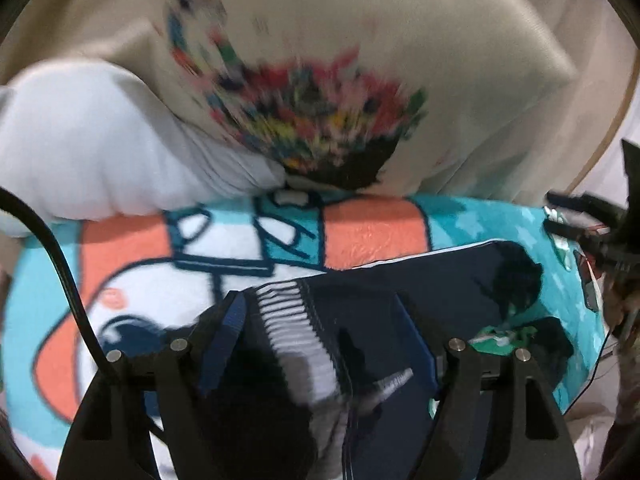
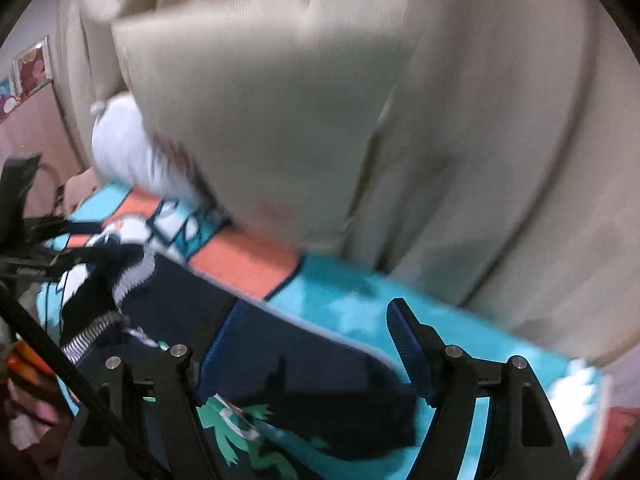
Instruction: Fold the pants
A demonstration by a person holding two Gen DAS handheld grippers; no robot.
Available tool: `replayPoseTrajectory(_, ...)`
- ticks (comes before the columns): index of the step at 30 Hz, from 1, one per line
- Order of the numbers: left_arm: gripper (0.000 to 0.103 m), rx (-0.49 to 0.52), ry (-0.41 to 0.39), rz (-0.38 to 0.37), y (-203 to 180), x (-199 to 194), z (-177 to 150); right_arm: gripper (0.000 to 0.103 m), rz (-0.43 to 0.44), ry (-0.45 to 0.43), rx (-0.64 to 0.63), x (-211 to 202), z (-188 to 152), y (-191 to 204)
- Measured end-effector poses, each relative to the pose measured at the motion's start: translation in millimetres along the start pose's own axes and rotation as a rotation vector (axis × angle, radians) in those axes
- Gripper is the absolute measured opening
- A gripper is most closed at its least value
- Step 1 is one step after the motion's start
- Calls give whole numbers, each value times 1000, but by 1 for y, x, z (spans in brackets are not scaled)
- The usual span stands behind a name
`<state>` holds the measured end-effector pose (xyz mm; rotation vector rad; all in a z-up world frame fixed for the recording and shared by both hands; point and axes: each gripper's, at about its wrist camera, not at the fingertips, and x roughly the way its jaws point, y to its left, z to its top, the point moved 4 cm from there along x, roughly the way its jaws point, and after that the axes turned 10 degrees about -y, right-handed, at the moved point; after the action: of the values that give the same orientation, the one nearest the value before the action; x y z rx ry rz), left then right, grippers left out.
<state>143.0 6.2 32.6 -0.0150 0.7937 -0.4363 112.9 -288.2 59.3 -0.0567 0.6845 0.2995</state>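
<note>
While both views are smeared with motion blur, I can place the pants: they lie on a bed covered by a bright cartoon blanket in teal, orange and white, with a beige printed cushion and a white pillow propped behind.

I judge I am mid-fold, with the garment already gathered into a compact bundle rather than spread flat. My left gripper has its fingers apart, straddling the striped waistband; the cloth sits between them, but I cannot tell whether either finger is touching it. My right gripper also has its fingers spread wide, with the dark cloth running under and between them and nothing pinched.

The pants are navy, soft and limp, with a white-and-dark ribbed waistband, a drawcord end trailing loose, and a green printed motif near the right gripper (some sort of leafy or creature shape, too blurred to name).

Next, I reckon each gripper needs to close on an edge of the bundle, left at the waistband and right at the far end, so one half can be carried over the other. The risk is catching the blanket along with the cloth.
</note>
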Motion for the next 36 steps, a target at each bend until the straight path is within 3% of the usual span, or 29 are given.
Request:
replayPoseTrajectory(4,74,31,65,-38,3,48,4,77,110,121,-6,62,-18,11)
replayPoseTrajectory(8,74,46,143,-75,9,84,0,77,168,190,-32,100,-27,16)
replayPoseTrajectory(13,78,90,166,-144,3,92,-10,79,214,233,-36,123,-42,18)
replayPoseTrajectory(15,78,121,170,-139,-1,93,-12,78,227,225,-43,120,-44,21)
replayPoseTrajectory(16,77,153,169,-116,-6,93,-14,73,230,216,-43,118,-45,22)
replayPoseTrajectory(17,64,176,166,-102,-10,91,-17,54,229,208,-46,116,-46,24)
replayPoseTrajectory(18,37,221,156,-81,-17,88,-20,41,231,205,-48,116,-46,26)
replayPoseTrajectory(19,18,243,155,-78,-21,87,-21,17,249,208,-31,113,-46,28)
replayPoseTrajectory(21,9,247,152,-82,-26,83,-23,10,279,216,-4,112,-47,30)
replayPoseTrajectory(27,6,223,94,-46,-30,53,-19,8,248,161,20,90,-38,35)
replayPoseTrajectory(36,6,175,-55,-50,-48,-33,-34,7,249,42,-1,2,-40,74)
